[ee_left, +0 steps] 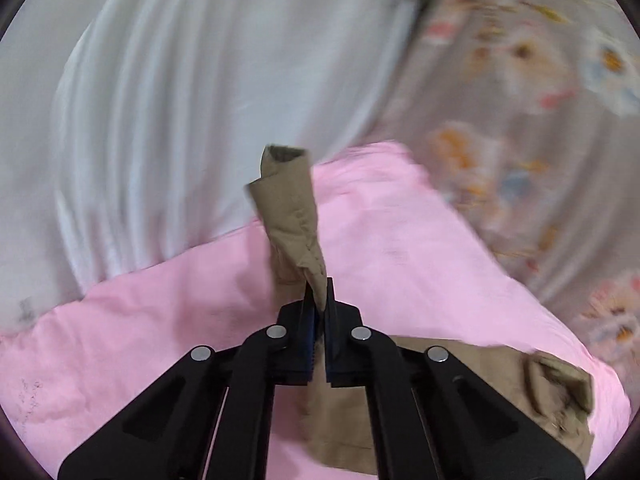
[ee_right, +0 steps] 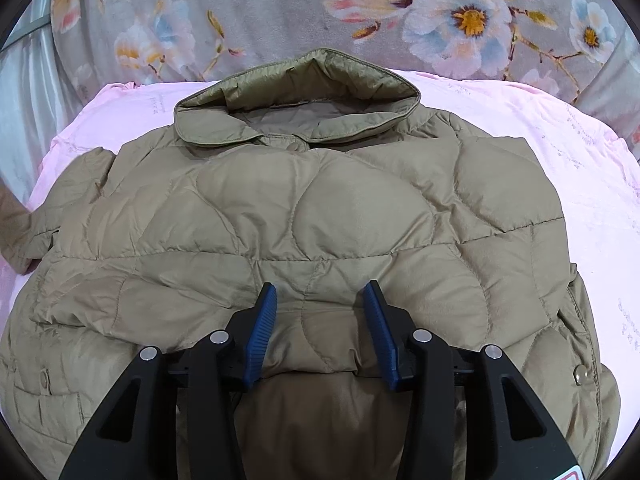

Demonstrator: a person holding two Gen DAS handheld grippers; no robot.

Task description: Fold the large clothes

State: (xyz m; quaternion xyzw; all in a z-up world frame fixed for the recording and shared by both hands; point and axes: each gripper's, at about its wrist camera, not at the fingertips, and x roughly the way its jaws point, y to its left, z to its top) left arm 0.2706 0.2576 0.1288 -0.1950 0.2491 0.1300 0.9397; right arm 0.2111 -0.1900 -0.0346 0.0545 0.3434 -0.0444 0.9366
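A: Where's the jacket right now?

B: Flat on the pink sheet of the bed, front up, collar toward the far edge by the floral cover. Its long axis runs from the collar straight back to the right tongs.

A: And those tongs?

B: Released, jaws standing apart over the hem; a puff of quilting lies between the 2 blue pads, but they don't press it.

A: The left?

B: The left tongs are clenched on a strip of the tan fabric, the sleeve, I'd guess, though that view is blurred. It stands up from the jaws above the sheet, with a white curtain behind.

A: So what does the next move turn on?

B: The body lies to the right of the left tongs, so I'd judge the sleeve has to be carried across that way, over the chest. The left hand already has it; the right is nearer the hem.
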